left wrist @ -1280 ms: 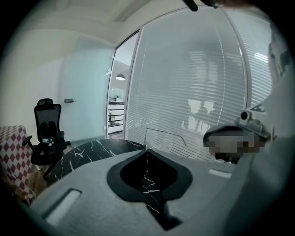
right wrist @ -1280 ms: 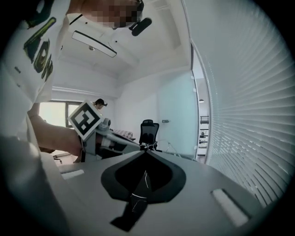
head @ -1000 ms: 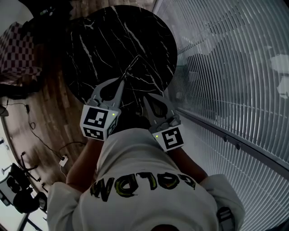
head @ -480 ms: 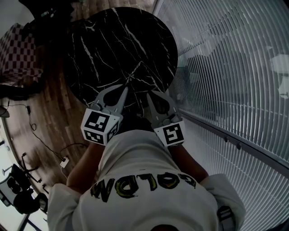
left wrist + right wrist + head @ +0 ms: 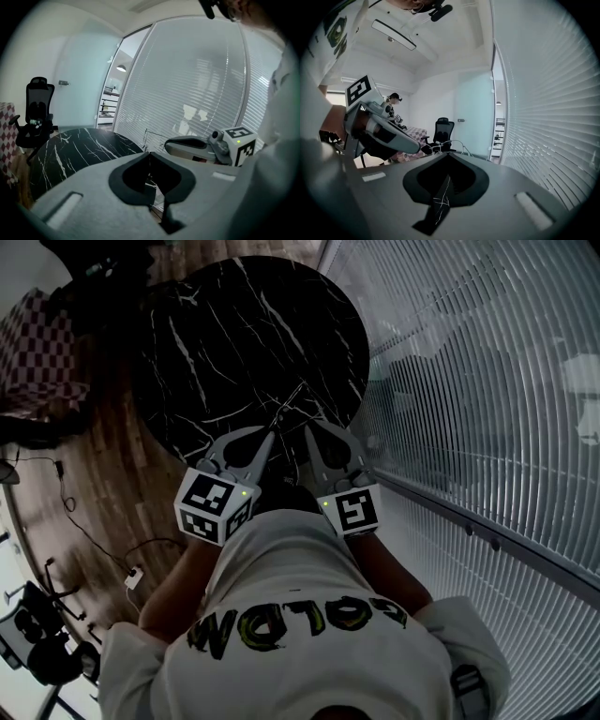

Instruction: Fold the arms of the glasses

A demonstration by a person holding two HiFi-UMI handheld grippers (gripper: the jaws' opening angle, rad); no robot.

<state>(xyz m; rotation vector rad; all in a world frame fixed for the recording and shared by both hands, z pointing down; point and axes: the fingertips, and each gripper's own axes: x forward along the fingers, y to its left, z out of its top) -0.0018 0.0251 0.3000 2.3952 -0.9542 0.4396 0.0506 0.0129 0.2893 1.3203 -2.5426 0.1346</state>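
The glasses are a thin wire frame held above the near edge of the black marble table. My left gripper is shut on the glasses, and the wire rises just past its tip. My right gripper is shut, its tip close beside the frame. In the right gripper view the wire loops show just above the closed tip. I cannot tell whether that tip touches the wire. Each gripper shows in the other's view: the right gripper and the left gripper.
A wall of white blinds runs along the right, close to the table. A checkered seat and a black office chair stand to the left on the wood floor. Cables lie on the floor.
Both grippers have moved slightly up over the table edge. The right gripper has closed in on the left one's tip and the glasses; both stayed shut.
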